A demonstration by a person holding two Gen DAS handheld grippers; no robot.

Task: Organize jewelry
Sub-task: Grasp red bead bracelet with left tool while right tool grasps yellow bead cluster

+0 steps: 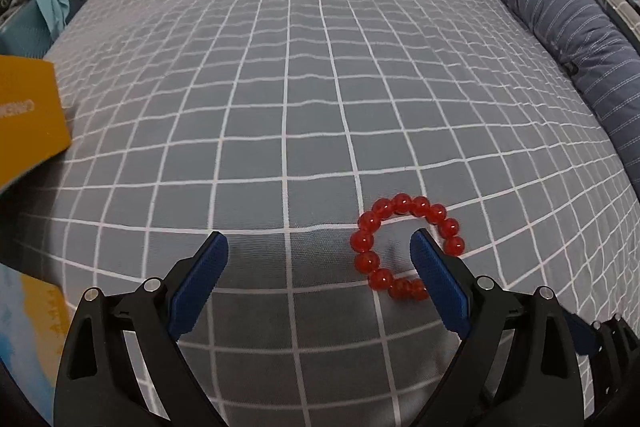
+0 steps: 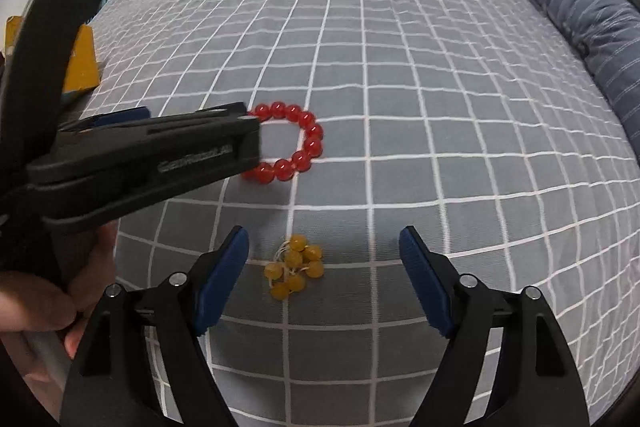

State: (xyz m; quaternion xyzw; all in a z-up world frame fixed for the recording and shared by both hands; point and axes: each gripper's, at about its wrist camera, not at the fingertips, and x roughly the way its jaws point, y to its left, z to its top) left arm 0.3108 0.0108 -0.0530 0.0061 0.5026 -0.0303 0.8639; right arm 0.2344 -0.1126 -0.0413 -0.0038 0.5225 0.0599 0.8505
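Observation:
A red bead bracelet [image 1: 374,223] lies flat on the grey checked bedsheet [image 1: 304,87]. My left gripper [image 1: 320,247] is open; its right finger tip sits inside the bracelet's ring and hides part of it. The bracelet also shows in the right wrist view [image 2: 308,139], partly behind the left gripper's body [image 2: 148,163]. A small bunch of yellow beads [image 2: 294,267] lies on the sheet [image 2: 400,87] between the fingers of my open, empty right gripper [image 2: 324,243].
A yellow box [image 1: 28,115] sits at the left edge of the bed, also seen in the right wrist view [image 2: 82,63]. A blue striped rolled quilt [image 1: 572,39] lies along the right side. A hand [image 2: 36,299] holds the left gripper.

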